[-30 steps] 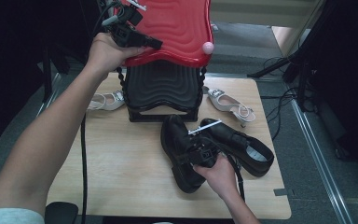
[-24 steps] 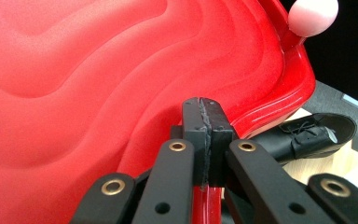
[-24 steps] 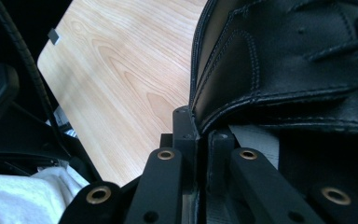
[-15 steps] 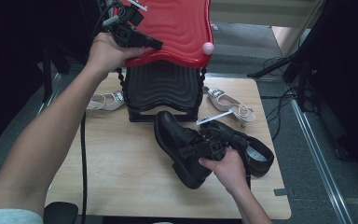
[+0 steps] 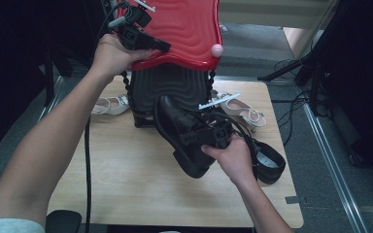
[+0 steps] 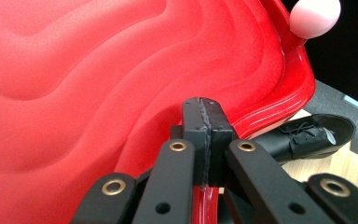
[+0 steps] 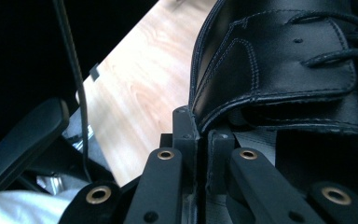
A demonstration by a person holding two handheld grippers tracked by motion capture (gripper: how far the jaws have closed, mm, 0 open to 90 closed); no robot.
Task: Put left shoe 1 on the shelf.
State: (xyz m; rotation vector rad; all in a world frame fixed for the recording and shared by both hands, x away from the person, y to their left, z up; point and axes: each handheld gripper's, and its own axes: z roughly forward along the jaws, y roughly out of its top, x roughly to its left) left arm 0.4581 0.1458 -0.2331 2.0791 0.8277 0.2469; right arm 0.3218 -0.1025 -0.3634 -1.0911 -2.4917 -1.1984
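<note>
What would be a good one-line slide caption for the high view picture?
Left gripper holds up the red lid of a black bin while the right gripper lifts a black shoe above the wooden table.

lid raised above box at table back, sandals either side, shoe lifted before box

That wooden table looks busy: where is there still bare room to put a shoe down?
The table's near left part, in front of the black box, is bare wood. So is the strip along its near edge. It is crowded at the back, where pale sandals flank the box, and at the right, around the second black shoe.
</note>
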